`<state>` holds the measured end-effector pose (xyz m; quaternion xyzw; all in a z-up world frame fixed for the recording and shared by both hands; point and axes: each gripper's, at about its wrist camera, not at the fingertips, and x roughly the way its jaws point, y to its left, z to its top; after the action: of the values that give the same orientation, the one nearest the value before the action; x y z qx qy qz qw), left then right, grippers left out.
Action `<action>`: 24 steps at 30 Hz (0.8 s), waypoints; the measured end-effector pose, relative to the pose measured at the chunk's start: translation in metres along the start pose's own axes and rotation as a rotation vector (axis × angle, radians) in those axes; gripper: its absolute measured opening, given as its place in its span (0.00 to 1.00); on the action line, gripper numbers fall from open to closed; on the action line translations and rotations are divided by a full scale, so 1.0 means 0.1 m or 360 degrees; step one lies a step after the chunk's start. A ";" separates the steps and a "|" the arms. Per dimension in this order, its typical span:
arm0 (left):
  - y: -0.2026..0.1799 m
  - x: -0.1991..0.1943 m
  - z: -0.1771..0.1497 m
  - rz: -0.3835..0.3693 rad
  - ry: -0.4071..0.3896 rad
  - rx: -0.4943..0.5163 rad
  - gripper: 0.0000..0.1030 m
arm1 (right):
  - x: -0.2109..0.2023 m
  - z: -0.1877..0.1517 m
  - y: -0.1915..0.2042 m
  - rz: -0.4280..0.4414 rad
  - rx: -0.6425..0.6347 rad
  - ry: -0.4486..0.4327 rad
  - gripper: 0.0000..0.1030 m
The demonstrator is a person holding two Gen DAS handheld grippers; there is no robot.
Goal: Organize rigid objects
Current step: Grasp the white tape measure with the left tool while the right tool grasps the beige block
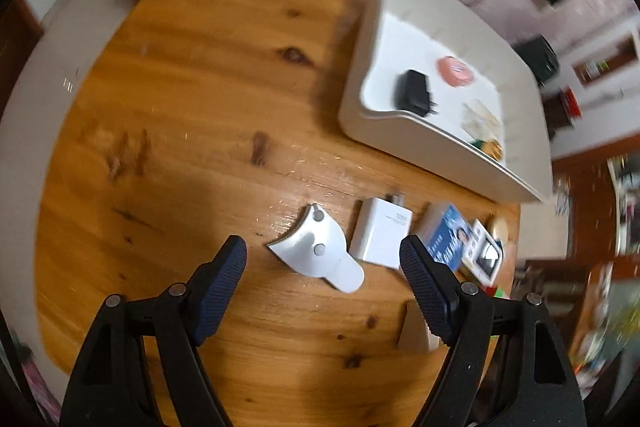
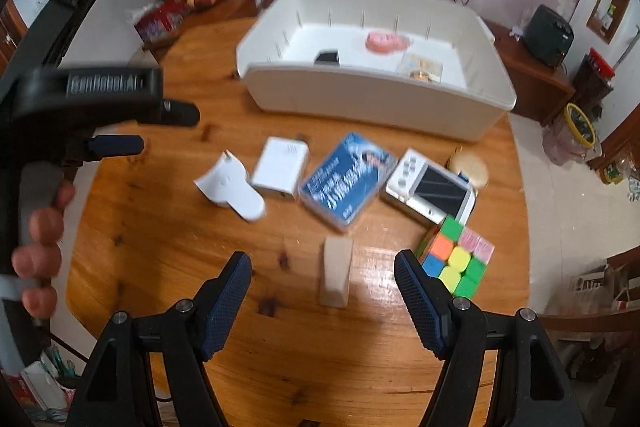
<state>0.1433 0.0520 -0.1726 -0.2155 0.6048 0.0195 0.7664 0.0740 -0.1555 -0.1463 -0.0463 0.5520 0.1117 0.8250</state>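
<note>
- Both claws are spread wide and empty: the left gripper (image 1: 323, 255) hovers over the white curved piece (image 1: 316, 255), the right gripper (image 2: 323, 267) over the wooden block (image 2: 336, 273).
- Risk: the curved piece lies flat, so the fingers can slip and push it against the white charger (image 1: 380, 233) just beside it.
- The white bin (image 2: 376, 107), already holding some items, stands behind this row; its front wall must be cleared.
- The blue card box (image 2: 346, 179), small screen device (image 2: 434, 187) and colour cube (image 2: 456, 259) crowd the row, toward the bin's right end.
</note>
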 end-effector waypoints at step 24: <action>0.24 0.66 -0.09 0.0192 0.0109 -0.0686 0.79 | 0.72 -0.02 -0.20 0.0105 -0.0031 0.0246 0.69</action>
<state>0.1457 0.0551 -0.2433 -0.3383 0.6241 0.1869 0.6791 0.1034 -0.1655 -0.2144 -0.0444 0.6141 0.1403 0.7754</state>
